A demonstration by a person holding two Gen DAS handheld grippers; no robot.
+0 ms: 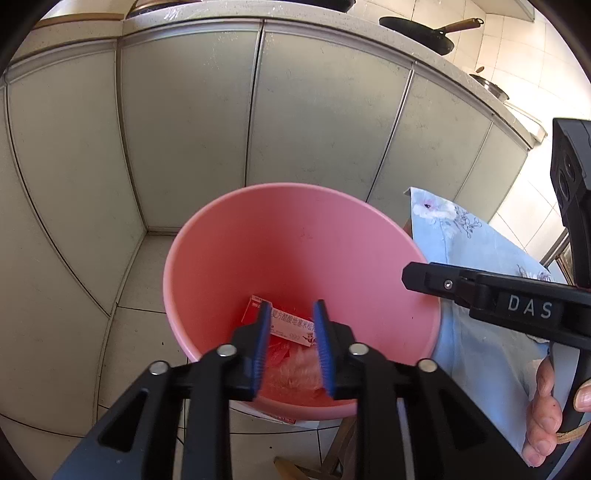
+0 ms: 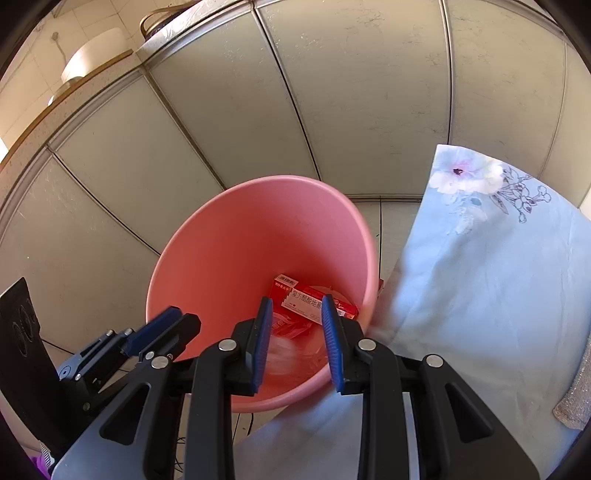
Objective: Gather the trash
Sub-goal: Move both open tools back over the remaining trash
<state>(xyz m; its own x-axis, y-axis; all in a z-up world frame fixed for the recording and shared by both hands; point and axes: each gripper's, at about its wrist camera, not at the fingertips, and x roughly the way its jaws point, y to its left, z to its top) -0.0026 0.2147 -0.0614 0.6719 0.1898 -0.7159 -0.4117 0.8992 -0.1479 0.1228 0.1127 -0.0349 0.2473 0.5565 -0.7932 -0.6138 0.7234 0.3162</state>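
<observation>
We note both tools poised over a pink bin (image 1: 295, 236) standing on tiled floor before pale cabinet doors (image 1: 184, 122). Left tool (image 1: 292, 347): blue pads parted, nothing between them, a blurred pale scrap (image 1: 295, 373) of trash below inside the bin. Right tool (image 2: 298, 343): pads likewise apart, gripping nothing. A red-and-white carton (image 2: 314, 299) lies at the bin's bottom, seen in both views. Only the left view gives us a dark pan (image 1: 421, 31) up on the surface, plus the hand (image 1: 546, 410) holding the right tool. The right view alone shows a floral blue cloth (image 2: 480, 258) spread wide just beside the bin.
</observation>
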